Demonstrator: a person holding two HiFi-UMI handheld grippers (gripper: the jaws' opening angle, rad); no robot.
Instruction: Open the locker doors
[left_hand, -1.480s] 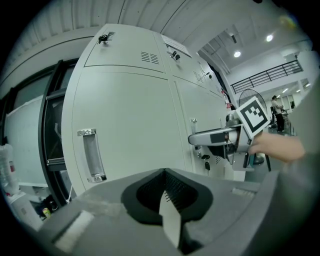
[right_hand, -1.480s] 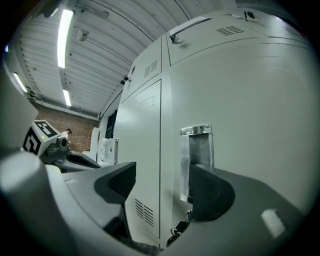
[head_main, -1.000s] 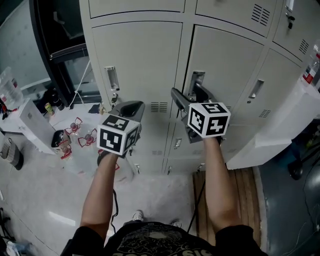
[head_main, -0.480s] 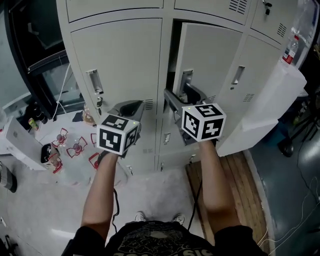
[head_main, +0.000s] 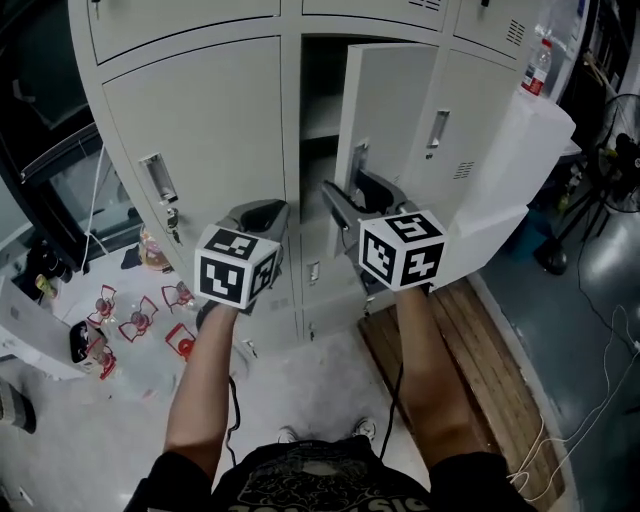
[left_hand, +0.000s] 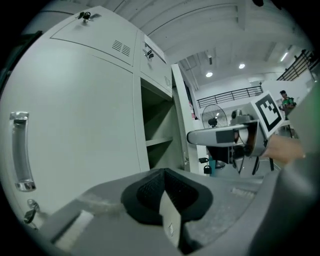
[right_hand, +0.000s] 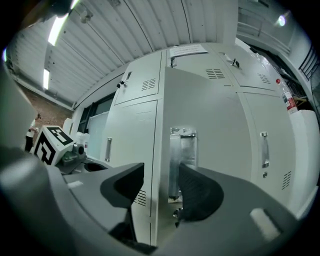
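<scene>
The grey middle locker door (head_main: 390, 100) stands ajar, with its dark inside (head_main: 318, 100) showing. My right gripper (head_main: 352, 196) is at this door's recessed handle (head_main: 357, 165). In the right gripper view the door's free edge (right_hand: 158, 165) runs between the closing jaws of the right gripper (right_hand: 160, 187); one pad lies by the handle (right_hand: 181, 147), and the other stands off the edge. My left gripper (head_main: 262, 212) is shut on nothing, hanging in front of the closed left door (head_main: 200, 110), right of its handle (head_main: 158, 178). The left gripper view shows the left gripper (left_hand: 164, 192) with its pads together.
A white board (head_main: 520, 170) leans on the lockers to the right, with a bottle (head_main: 537, 68) on top. Wooden slats (head_main: 450, 340) lie under my right arm. Red wire things (head_main: 140, 320) litter the floor at left. A fan (head_main: 620, 150) stands far right.
The middle door has swung from closed to ajar, with the right gripper at its handle and its jaws drawn closer. The left gripper has kept its place, shut.
</scene>
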